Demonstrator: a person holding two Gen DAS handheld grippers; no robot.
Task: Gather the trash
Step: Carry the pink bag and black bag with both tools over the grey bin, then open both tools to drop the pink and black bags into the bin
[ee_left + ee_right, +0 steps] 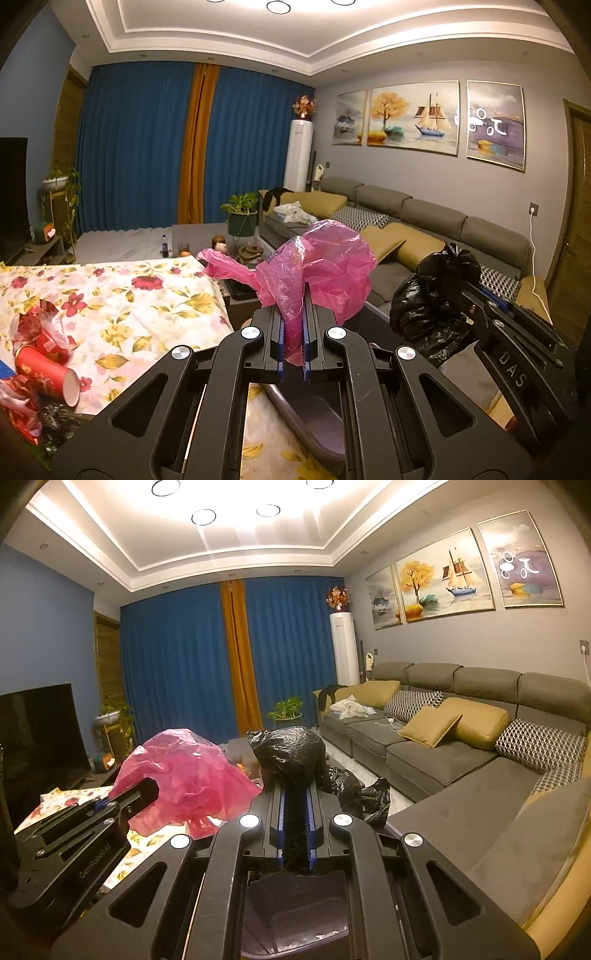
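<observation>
My left gripper [293, 325] clamped on pink plastic bag [317, 266], held in air off bench [155, 288] edge. My right gripper [295, 805] clamped on crumpled black bag [291, 753], just beside pink one. Both bags above grey bin [295, 915], which sits below bench edge; neither dropped yet. Left on bench, far from bin: red paper cup [48, 373], red wrappers [40, 328]. Judgement: task midway, bin drop pending, more pickups remain.

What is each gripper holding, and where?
Left gripper: pink plastic bag, pinched at its bunched lower end. Right gripper: black plastic bag, likewise.
</observation>
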